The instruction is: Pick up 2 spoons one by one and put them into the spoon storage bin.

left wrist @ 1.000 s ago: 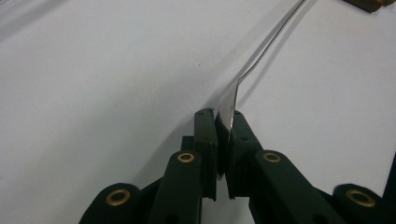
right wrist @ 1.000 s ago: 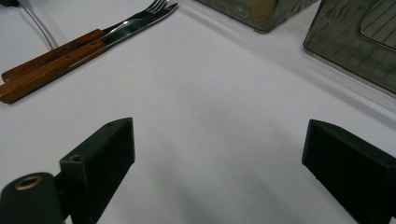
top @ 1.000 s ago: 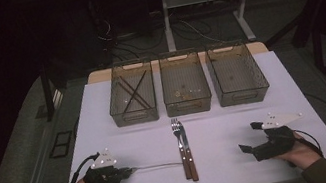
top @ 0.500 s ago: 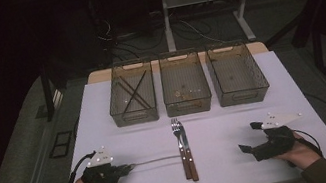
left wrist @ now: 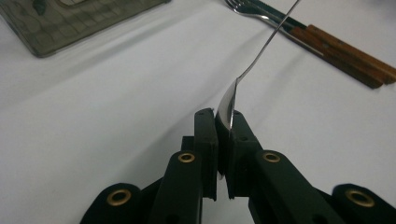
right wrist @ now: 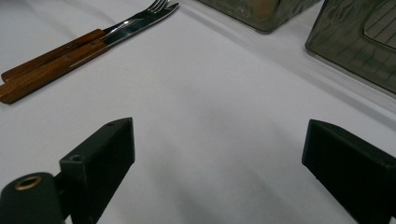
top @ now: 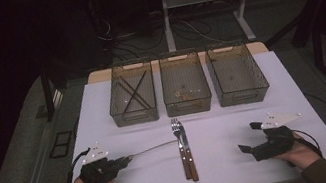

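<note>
Here, spoon (left wrist: 243,77) bowl edge-on between the left gripper's (left wrist: 223,122) clamped jaws.

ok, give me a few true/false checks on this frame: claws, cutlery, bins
1. The left claw is shut on a thin metal utensil. True.
2. The right claw holds the fork. False: it is open and holds nothing.
3. A fork and a knife with wooden handles lie side by side on the table. True.
4. Two bins stand at the far side. False: three bins stand in a row.
5. The held utensil lies in the left bin. False: it is over the table, pointing toward the fork.
</note>
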